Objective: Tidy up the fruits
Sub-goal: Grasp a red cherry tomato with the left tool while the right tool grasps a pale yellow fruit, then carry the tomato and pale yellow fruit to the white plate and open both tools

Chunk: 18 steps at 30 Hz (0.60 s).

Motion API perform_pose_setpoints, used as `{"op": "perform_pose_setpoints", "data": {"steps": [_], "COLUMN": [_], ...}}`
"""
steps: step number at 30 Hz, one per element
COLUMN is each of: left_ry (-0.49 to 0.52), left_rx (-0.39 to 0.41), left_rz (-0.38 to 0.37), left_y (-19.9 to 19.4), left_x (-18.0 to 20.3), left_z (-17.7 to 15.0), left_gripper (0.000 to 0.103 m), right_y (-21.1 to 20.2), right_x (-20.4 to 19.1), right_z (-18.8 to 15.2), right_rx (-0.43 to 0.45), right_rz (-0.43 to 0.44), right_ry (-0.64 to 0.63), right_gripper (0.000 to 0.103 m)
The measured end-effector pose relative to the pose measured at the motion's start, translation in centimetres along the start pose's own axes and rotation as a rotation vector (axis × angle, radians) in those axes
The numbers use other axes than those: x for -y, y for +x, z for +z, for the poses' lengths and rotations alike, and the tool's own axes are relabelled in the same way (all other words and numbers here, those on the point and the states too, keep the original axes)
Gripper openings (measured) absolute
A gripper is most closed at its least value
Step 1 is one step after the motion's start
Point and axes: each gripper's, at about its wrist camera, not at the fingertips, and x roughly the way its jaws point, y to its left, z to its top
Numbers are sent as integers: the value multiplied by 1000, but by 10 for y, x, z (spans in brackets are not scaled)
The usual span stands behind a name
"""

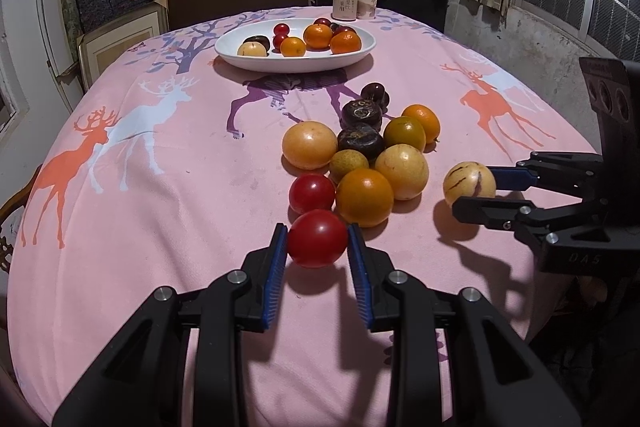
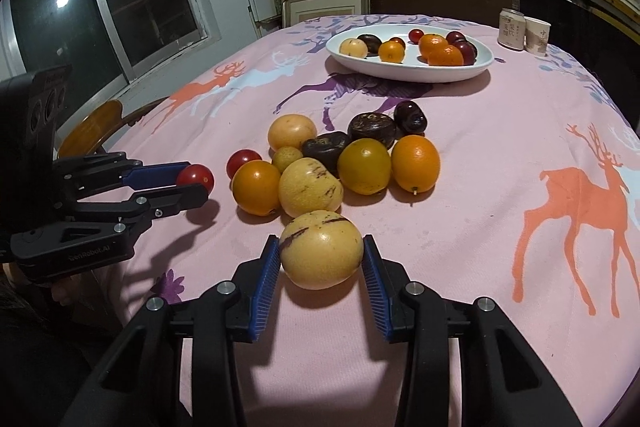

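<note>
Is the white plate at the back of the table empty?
No, the white plate already holds several fruits, among them oranges, small red tomatoes and a yellow fruit.

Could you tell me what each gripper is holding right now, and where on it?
The left gripper clamps a red tomato across its sides; the right gripper clamps a yellow streaked melon likewise.

Red tomato (image 1: pixel 317 243) apparently pinched between left gripper (image 1: pixel 318 247) pads.
</note>
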Motion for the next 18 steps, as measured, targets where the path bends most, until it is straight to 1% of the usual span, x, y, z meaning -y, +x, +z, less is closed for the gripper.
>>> {"op": "perform_pose_setpoints", "data": {"steps": [2,7,10,13,18], "left_ry": [6,23,39,64,74], "left_rx": [4,15,18,35,61], "left_rz": [1,-4,-16,-11,-12], "left_y": [0,1,6,13,34], "left_x": [0,-1,-1,-1,-5], "left_z": [3,27,50,78,134], "left_gripper": [30,30,30,30,30], "right_y": [-6,-26,-35,-40,-26], "right_x": [7,26,41,60,89], "right_z": [5,29,52,80,129], "right_rx": [10,70,106,132,128], "right_rz": [17,-3,-28,-31,-21], "right_ry": [30,60,71,103,178], "right_gripper": [41,41,41,41,42]}}
